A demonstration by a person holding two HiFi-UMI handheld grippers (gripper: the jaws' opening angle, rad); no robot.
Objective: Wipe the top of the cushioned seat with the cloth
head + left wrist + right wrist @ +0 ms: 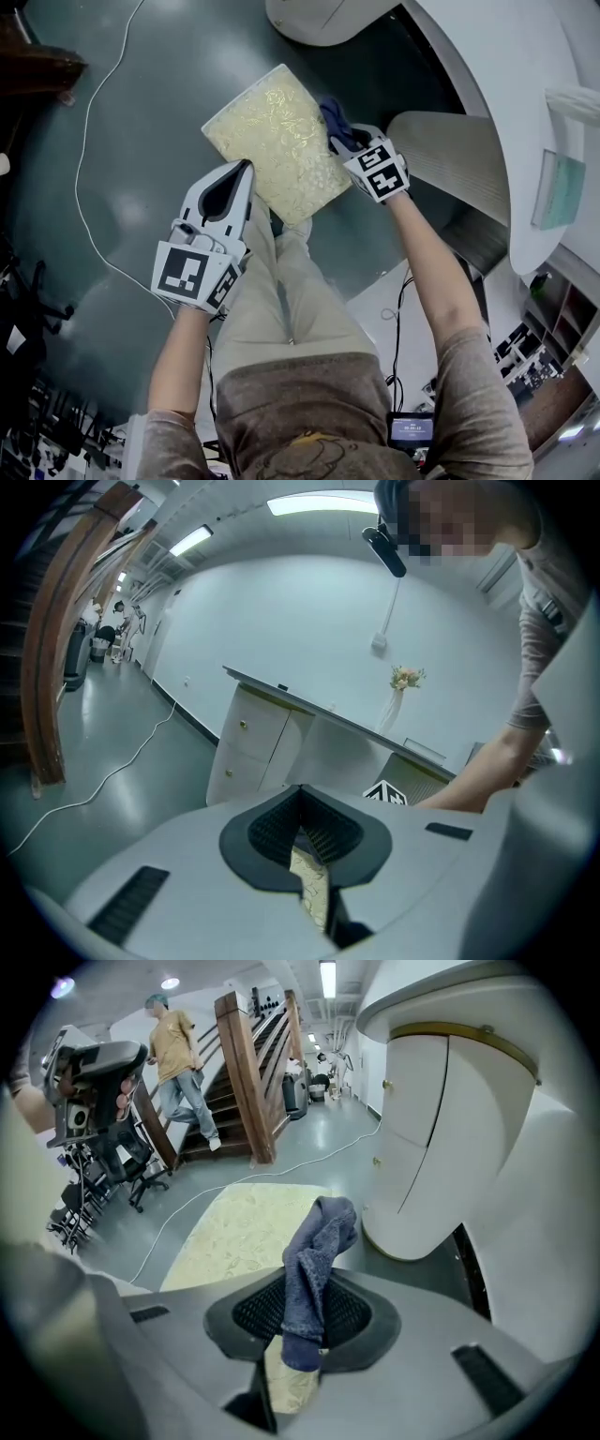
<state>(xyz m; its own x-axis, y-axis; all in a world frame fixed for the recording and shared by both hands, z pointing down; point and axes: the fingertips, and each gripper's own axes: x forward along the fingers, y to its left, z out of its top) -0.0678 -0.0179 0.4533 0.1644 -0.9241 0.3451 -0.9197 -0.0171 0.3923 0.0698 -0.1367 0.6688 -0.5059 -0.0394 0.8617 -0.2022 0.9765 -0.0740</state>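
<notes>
The cushioned seat [270, 139] has a pale yellow patterned top and stands on the dark green floor in front of the person's legs. My right gripper [337, 142] is at the seat's right edge, shut on a dark blue cloth [335, 116]. In the right gripper view the cloth [319, 1237] sticks up between the jaws of this gripper [314, 1283], with the seat [248, 1222] just beyond. My left gripper [247, 170] hangs over the seat's near left edge, shut and holding nothing. In the left gripper view, a sliver of seat [314, 888] shows below its closed jaws [301, 793].
A white curved counter [497, 75] and a grey ribbed panel [459, 159] stand close on the right. A white cable [89, 141] trails over the floor at left. Farther off are a wooden staircase [248, 1063], a person [178, 1054] and office chairs [94, 1176].
</notes>
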